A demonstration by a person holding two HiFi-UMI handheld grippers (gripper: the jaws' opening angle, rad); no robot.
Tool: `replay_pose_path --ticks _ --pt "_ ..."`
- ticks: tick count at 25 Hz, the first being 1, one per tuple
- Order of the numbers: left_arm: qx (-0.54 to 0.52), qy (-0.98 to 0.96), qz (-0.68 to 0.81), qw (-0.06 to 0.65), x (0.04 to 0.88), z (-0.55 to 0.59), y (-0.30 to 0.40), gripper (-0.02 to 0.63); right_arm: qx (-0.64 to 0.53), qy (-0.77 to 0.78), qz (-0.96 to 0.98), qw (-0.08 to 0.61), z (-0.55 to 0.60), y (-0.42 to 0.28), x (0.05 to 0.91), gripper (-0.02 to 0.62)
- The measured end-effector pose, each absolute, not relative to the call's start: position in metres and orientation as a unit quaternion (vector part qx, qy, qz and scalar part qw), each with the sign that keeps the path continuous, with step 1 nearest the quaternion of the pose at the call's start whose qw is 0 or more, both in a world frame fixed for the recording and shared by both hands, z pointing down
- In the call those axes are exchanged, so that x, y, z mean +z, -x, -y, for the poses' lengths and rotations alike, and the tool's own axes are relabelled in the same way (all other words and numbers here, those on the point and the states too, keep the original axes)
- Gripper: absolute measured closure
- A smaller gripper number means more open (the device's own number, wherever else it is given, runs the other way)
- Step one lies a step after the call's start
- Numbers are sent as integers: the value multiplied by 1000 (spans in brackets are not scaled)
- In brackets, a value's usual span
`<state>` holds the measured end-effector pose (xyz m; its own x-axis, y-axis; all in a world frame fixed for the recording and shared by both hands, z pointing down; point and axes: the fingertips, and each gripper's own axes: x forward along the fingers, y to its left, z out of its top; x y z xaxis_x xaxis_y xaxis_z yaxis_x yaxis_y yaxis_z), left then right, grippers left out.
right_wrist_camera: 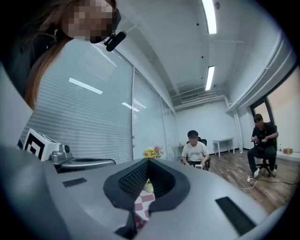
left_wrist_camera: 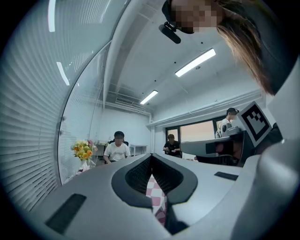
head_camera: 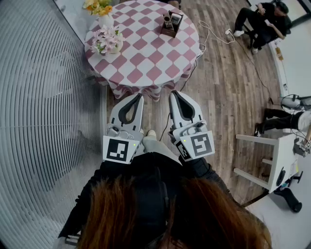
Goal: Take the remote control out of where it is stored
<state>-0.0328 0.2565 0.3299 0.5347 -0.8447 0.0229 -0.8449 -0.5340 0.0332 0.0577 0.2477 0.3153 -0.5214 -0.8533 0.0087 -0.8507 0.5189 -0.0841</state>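
Here, two hand-held grippers (head_camera: 140,96) (head_camera: 171,92) (closed), one remote (head_camera: 168,21)

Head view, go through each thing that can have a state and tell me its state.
left gripper: shut, empty
right gripper: shut, empty
remote control: standing in the holder, untouched
holder: upright on the table
flower vase: upright on the table

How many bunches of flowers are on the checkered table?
2. The yellow and orange flower bunch stands at the far left edge of the pink-and-white checkered round table; the pink and white flower bunch sits just nearer, also left.
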Motion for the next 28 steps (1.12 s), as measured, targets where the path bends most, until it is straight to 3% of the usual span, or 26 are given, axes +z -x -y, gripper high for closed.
replay_pose_path --ticks 28 --pt "6 -854 520 6 332 -211 9 597 -41 458 -887 37 -198 -89 316 581"
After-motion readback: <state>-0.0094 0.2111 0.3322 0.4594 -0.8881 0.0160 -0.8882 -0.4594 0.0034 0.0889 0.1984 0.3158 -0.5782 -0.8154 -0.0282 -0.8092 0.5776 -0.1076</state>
